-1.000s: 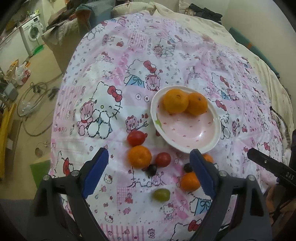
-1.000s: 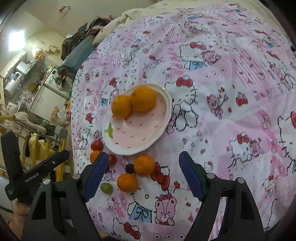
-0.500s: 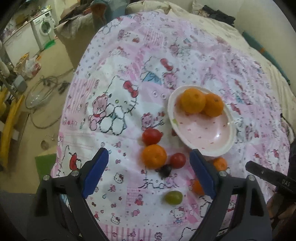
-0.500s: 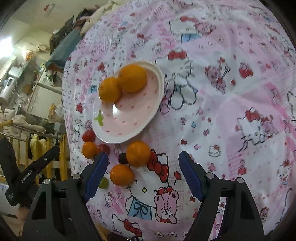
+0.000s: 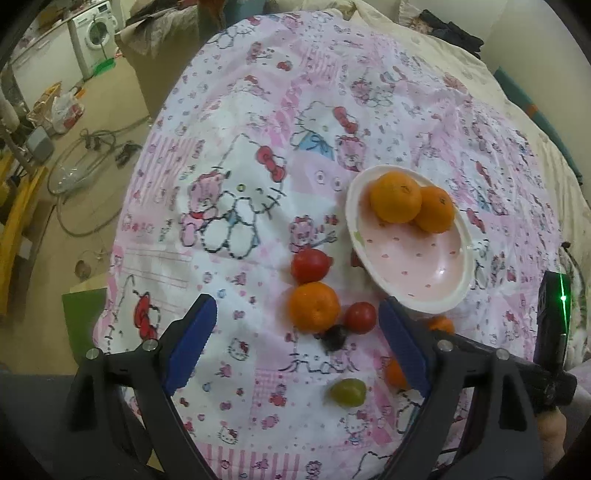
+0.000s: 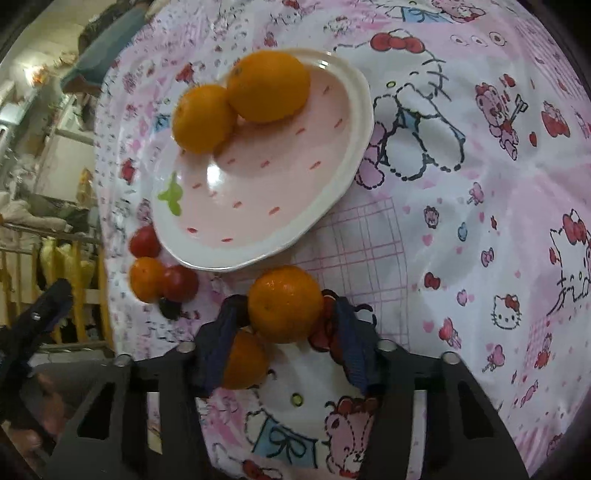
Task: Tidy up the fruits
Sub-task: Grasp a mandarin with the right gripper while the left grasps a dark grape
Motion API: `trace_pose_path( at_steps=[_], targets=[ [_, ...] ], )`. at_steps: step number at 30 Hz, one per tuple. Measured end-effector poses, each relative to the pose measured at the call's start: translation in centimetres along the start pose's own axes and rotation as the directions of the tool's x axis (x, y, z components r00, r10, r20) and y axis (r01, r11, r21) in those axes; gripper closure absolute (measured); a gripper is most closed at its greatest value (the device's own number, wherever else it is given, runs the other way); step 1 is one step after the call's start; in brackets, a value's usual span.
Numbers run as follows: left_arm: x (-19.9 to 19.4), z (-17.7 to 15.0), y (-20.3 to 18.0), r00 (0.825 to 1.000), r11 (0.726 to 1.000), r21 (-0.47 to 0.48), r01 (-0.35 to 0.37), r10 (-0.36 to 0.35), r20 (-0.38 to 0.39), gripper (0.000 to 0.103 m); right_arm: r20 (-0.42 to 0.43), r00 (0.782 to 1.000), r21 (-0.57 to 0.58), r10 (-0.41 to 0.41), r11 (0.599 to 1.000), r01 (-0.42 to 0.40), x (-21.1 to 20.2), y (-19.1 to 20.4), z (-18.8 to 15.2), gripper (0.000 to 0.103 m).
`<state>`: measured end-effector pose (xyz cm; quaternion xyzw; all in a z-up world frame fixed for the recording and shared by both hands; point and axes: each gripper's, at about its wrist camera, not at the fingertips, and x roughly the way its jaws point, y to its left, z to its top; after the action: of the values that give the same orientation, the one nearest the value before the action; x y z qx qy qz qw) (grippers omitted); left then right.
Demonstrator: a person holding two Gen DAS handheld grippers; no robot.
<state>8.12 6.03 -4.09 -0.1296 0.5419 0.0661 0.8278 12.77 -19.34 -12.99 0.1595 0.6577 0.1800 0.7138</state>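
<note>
Gripping a tangerine [image 6: 284,303] between its two blue pads, the right gripper [image 6: 286,332] sat low over the patterned bedspread [image 6: 461,184], just below the near rim of the pink plate [image 6: 347,155]. The pads pressed against the fruit's left and right sides. A second loose tangerine [image 6: 243,360] lay partly behind the left pad, touching or nearly touching the held one.

The plate carried two tangerines: a larger one [image 6: 269,86] and a smaller one [image 6: 201,118], touching each other at the far side of the dish.

The left gripper [image 5: 295,345] hung with its jaws spread wide and nothing between them. Ahead of it, left of the plate [image 5: 454,291], lay a cluster of loose fruit on the bedspread [image 5: 240,110]: a red tomato [image 5: 309,266], a tangerine [image 5: 314,305] just below it, a smaller red tomato [image 5: 360,317] beside that, and a dark grape [image 5: 334,338] touching the tangerine's lower edge. A green grape [image 5: 347,392] lay apart, nearer the camera. A washing machine [image 5: 94,33] stood across the room.
</note>
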Motion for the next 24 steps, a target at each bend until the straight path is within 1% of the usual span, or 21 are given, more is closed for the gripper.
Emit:
trace_pose_path(
  at_steps=[2,6,8,11,13,14,15,16,17,18,19,20,22,24],
  targets=[
    [0.2,0.0,0.3,1.0,1.0,-0.011,0.004,-0.004,-0.014,0.016,-0.001,1.0,-0.023,-0.012,1.0,0.012,0.2,0.2,-0.1,0.059],
    [0.6,-0.2,0.7,0.999,0.999,-0.033,0.01,-0.011,-0.032,0.016,0.015,1.0,-0.03,0.003,1.0,-0.002,-0.5,0.0,-0.3,0.06],
    [0.7,-0.5,0.7,0.999,0.999,-0.028,0.016,-0.017,-0.045,0.02,0.029,1.0,-0.029,0.008,1.0,-0.007,-1.0,-0.1,-0.4,0.06],
    [1.4,-1.0,0.4,0.996,0.999,-0.029,0.031,-0.033,-0.088,0.029,0.06,0.997,-0.009,0.039,0.999,-0.038,-2.3,-0.6,-0.6,0.06],
    [2.4,-1.8,-0.4,0.99,0.999,-0.029,0.046,-0.049,-0.132,0.043,0.092,0.994,0.0,0.058,0.998,-0.058,-3.7,-0.9,-0.7,0.06],
    [2.8,-2.2,-0.9,0.988,0.998,-0.014,0.054,-0.055,-0.146,0.046,0.104,0.992,0.004,0.066,0.998,-0.067,-4.1,-0.9,-0.7,0.06],
    [3.1,-2.7,-1.7,0.986,0.998,0.013,0.064,-0.061,-0.153,0.05,0.117,0.99,0.007,0.075,0.997,-0.077,-4.8,-1.0,-0.8,0.06],
    [3.5,-3.2,-2.5,0.985,0.997,0.053,0.062,-0.053,-0.162,0.05,0.128,0.989,0.006,0.08,0.997,-0.081,-5.2,-0.9,-0.9,0.06],
    [3.9,-3.7,-3.5,0.985,0.993,0.108,0.048,-0.029,-0.169,0.053,0.143,0.986,-0.001,0.08,0.997,-0.081,-5.8,-1.0,-1.0,0.06],
    [4.4,-4.2,-4.3,0.985,0.988,0.15,0.037,-0.011,-0.171,0.058,0.151,0.985,-0.006,0.083,0.997,-0.083,-6.2,-1.0,-1.1,0.06],
    [4.8,-4.5,-4.8,0.984,0.985,0.166,0.037,-0.007,-0.177,0.062,0.155,0.984,-0.006,0.089,0.996,-0.09,-6.5,-1.1,-1.1,0.06],
    [5.2,-4.5,-5.0,0.982,0.985,0.166,0.039,-0.008,-0.187,0.064,0.159,0.982,-0.004,0.098,0.995,-0.099,-6.7,-1.2,-1.2,0.06],
    [5.7,-4.4,-5.1,0.981,0.99,0.132,0.054,-0.028,-0.191,0.065,0.165,0.98,0.004,0.108,0.994,-0.11,-7.2,-1.6,-1.3,0.06],
    [6.4,-4.4,-5.4,0.98,0.991,0.131,0.04,-0.013,-0.201,0.066,0.172,0.978,0.017,0.117,0.992,-0.121,-7.7,-2.2,-1.4,0.06]
  ],
)
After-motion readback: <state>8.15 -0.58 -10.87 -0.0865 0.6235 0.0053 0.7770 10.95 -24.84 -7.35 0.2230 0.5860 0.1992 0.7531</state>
